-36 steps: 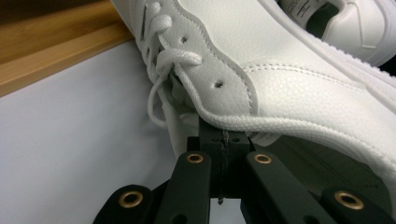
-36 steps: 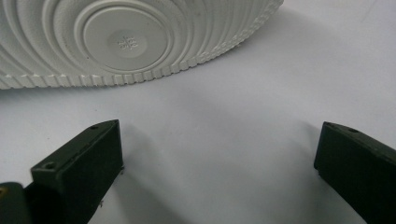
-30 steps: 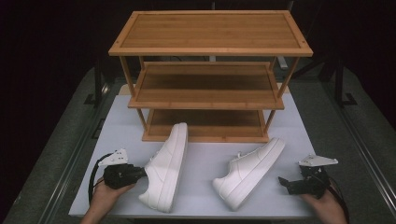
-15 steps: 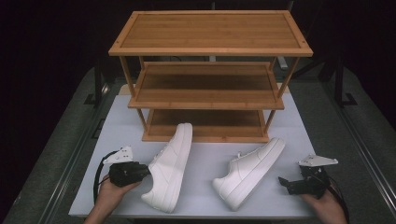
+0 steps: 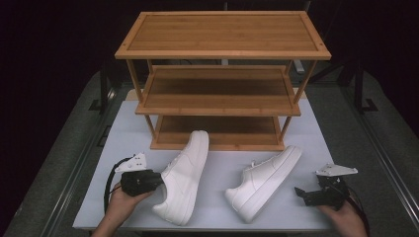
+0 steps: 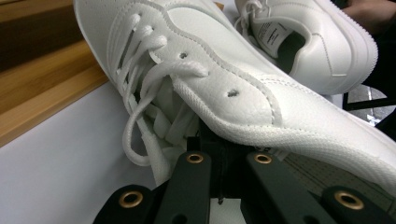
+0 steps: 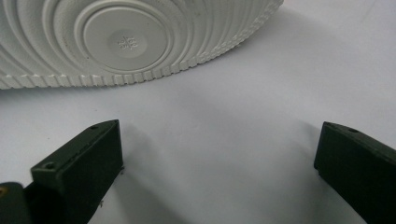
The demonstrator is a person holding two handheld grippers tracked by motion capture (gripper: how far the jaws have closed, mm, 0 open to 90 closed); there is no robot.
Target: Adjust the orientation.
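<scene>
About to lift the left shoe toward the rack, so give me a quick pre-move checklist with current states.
1. Left gripper closed on the left shoe at its collar: ok.
2. Firmness of that grip for a lift: cannot tell.
3. Loose lace hanging by the jaws, free of them: cannot tell.
4. Right gripper open, nothing between its jaws: ok.
5. Right shoe lying on its side, not upright: not ok.
6. Bottom shelf of the rack free to take shoes: ok.
</scene>
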